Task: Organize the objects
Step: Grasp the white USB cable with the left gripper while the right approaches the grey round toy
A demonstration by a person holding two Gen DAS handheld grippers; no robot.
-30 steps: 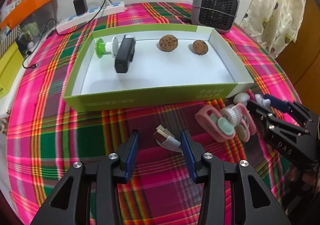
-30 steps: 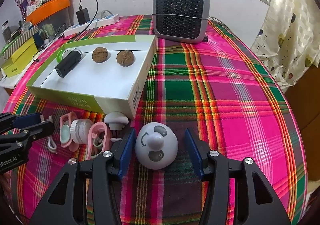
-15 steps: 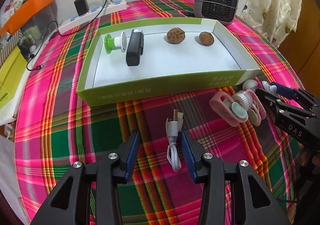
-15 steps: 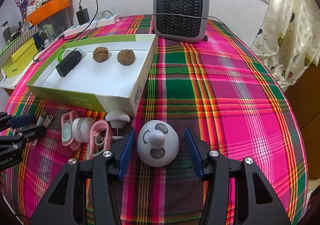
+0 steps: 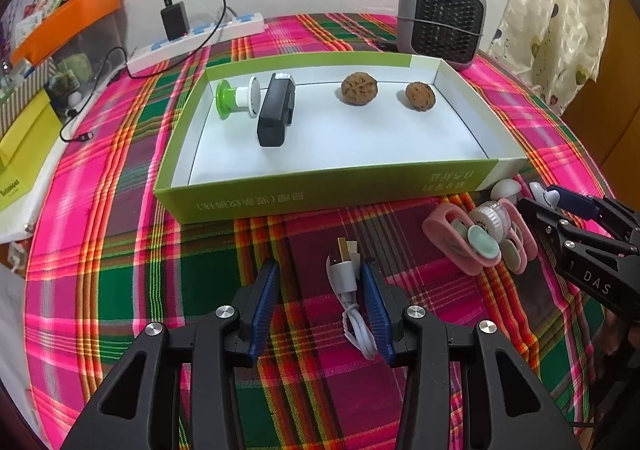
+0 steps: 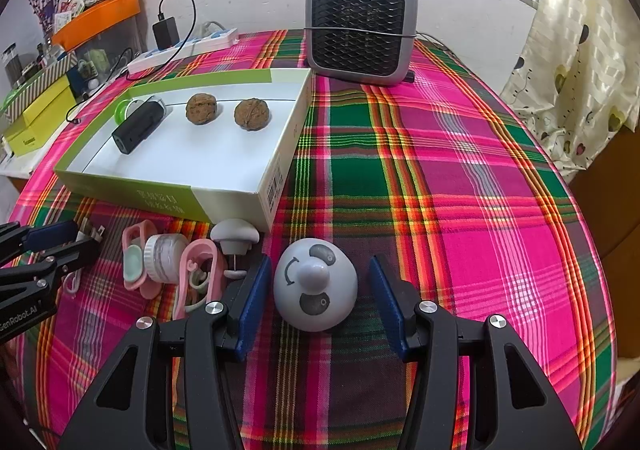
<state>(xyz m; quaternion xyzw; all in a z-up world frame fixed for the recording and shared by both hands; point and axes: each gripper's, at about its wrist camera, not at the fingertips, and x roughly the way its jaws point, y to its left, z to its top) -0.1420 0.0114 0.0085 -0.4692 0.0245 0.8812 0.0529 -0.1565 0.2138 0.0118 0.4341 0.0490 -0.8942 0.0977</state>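
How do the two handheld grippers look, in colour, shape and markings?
Both the left gripper and the right gripper have black angular frames with triangular cutouts, silver screws and flat blue ribbed pads. White lettering marks their sides.

cloth (image 6: pixel 460 178): woven plaid, matt
box (image 5: pixel 320 194): cardboard, smooth
walnuts (image 5: pixel 359 88): rough, wrinkled
dome (image 6: pixel 315 290): smooth matt plastic
cable (image 5: pixel 352 302): glossy white plastic
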